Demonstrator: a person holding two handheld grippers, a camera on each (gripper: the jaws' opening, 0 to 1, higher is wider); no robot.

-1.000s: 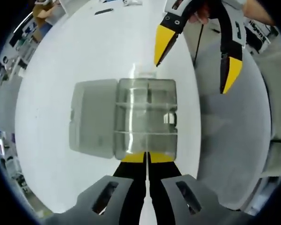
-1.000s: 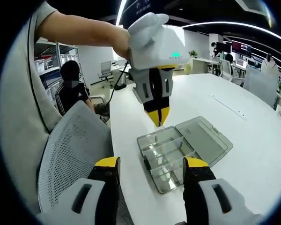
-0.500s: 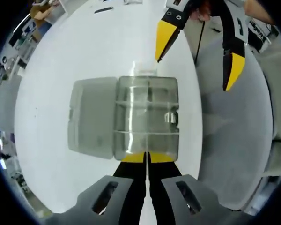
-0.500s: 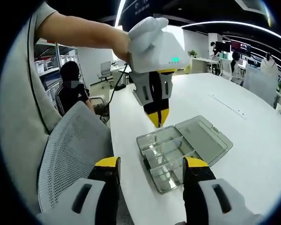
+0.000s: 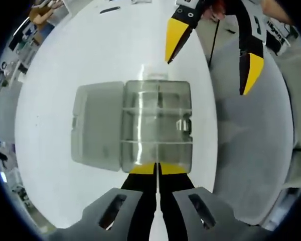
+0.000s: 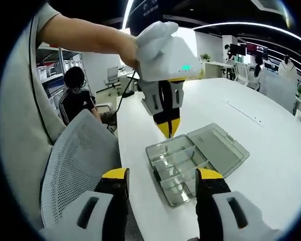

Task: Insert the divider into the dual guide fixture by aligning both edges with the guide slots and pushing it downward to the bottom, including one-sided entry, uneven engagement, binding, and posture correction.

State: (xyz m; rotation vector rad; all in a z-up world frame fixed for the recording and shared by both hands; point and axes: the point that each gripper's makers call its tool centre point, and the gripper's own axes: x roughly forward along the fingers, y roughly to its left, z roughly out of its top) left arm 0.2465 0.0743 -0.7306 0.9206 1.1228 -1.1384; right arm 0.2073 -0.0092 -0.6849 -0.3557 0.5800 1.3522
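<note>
My left gripper [image 5: 158, 169] sat closest, jaws pressed together with no gap I could see, tips right at the near wall of the clear compartment box [image 5: 157, 125]. Whether a thin clear divider was pinched between them, I couldn't tell; nothing readable showed there. From the right gripper view the left gripper [image 6: 168, 129] hung point-down just over the box [image 6: 178, 165], tips near its far-left corner.

Box itself lay on the white table [image 5: 100, 55], close to the table edge, lid [image 5: 95, 125] flipped open flat on the side away from that edge. Inside, clear partitions crossed the tray; one small upright piece [image 5: 183, 125] stood near the edge-side wall, possibly the divider, too transparent to be sure.

Beyond the box, my right gripper [image 5: 210, 52] hovered past its far wall, jaws spread wide, nothing held. In its own view the right gripper [image 6: 163, 176] framed the box the same way.

Risks as I judged them: the box was light and unpinned, so a downward push could skid it off the near table edge. Clear plastic on clear plastic hid the slots, so one edge could enter alone, cock and bind. A mesh chair [image 6: 78, 160] stood beyond that edge.
</note>
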